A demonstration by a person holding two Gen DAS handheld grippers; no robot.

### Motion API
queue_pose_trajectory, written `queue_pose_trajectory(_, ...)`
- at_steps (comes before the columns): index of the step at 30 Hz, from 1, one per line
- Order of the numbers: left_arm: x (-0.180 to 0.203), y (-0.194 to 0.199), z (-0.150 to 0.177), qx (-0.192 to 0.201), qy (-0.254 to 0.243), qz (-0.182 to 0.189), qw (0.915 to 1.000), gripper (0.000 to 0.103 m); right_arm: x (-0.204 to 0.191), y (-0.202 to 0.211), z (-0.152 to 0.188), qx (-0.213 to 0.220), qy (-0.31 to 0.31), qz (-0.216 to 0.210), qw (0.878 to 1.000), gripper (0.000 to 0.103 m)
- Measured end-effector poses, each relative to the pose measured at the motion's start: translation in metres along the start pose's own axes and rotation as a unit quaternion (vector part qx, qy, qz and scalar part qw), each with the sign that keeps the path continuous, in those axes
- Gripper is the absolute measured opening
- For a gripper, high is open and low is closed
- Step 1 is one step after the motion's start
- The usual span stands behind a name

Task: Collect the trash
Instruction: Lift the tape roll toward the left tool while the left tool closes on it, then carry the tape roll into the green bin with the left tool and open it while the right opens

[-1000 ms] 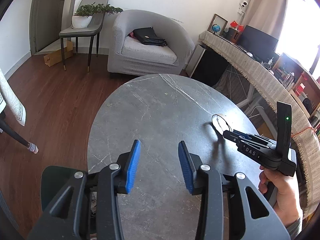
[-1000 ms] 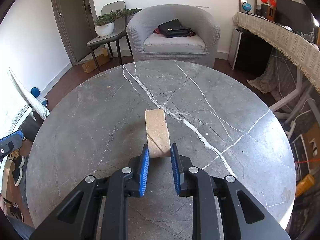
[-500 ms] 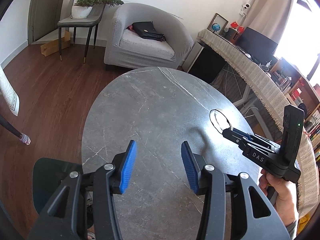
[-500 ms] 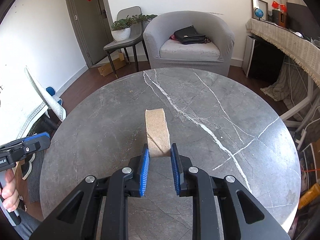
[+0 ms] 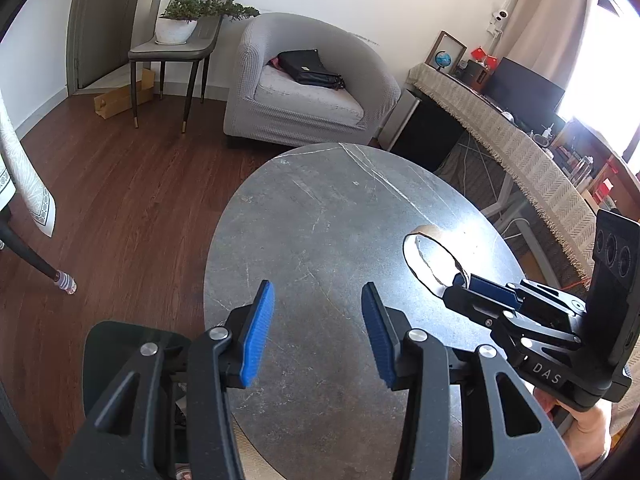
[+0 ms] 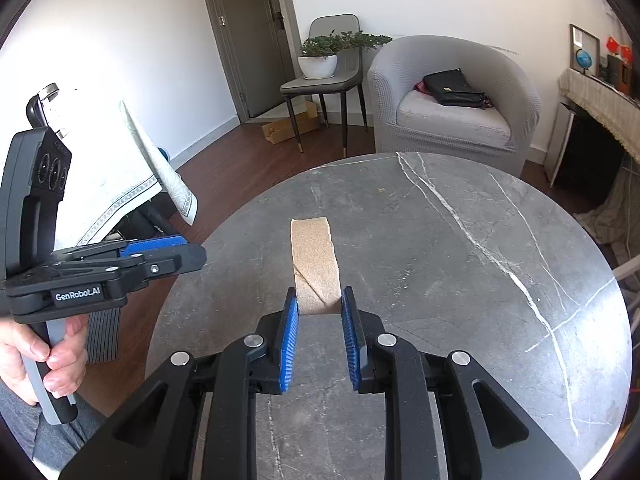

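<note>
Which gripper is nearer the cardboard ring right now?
Right. The right gripper is shut on the cardboard ring, its fingers pinching the near edge. The left gripper is open and empty, off to the ring's left.

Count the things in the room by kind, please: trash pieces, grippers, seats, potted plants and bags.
Trash pieces: 1, the cardboard ring
Grippers: 2, the left gripper and the right gripper
Seats: 2, the armchair and the chair
Potted plants: 1, the potted plant
Bags: 1, the black bag
Total: 7
</note>
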State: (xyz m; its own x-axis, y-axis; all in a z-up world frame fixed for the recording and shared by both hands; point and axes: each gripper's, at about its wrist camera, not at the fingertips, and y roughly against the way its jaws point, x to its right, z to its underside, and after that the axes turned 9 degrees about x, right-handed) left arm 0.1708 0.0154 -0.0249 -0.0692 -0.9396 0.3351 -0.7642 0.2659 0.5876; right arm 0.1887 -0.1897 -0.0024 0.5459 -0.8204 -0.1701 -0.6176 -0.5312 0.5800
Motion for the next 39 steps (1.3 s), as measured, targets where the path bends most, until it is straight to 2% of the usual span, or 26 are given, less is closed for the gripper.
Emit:
queue_pose_trajectory(8, -0.007, 0.002, -0.002, 0.002, 0.019, 0.024, 0.9995, 0.04, -0.036, 0.005, -0.006, 0.005, 0.022, -0.054, 0.998, 0.021)
queue_pose_trajectory(12, -0.012, 0.009, -0.003, 0.008, 0.027, 0.042, 0.9987, 0.039, -0.05, 0.002, -0.007, 0.0, 0.033, -0.065, 0.997, 0.021)
queue_pose_trajectory(18, -0.028, 0.018, -0.003, 0.01, 0.031, 0.038, 0.9987, 0.026, -0.075, -0.008, -0.009, -0.005, 0.048, -0.089, 0.995, 0.021)
queue_pose_trajectory(22, -0.046, 0.025, -0.003, 0.008, 0.051, 0.048, 0.9975, 0.014, -0.091, -0.016, -0.011, -0.011, 0.06, -0.105, 0.993, 0.021)
queue_pose_trajectory(32, -0.09, 0.052, -0.003, 0.024, 0.071, 0.024, 0.9969, 0.008, -0.139, -0.046, -0.014, -0.03, 0.087, -0.129, 0.987, 0.021)
queue_pose_trajectory(39, -0.117, 0.068, 0.0, 0.03, 0.07, 0.004, 0.9971, 0.004, -0.173, -0.073, -0.009, -0.051, 0.106, -0.127, 0.985, 0.025)
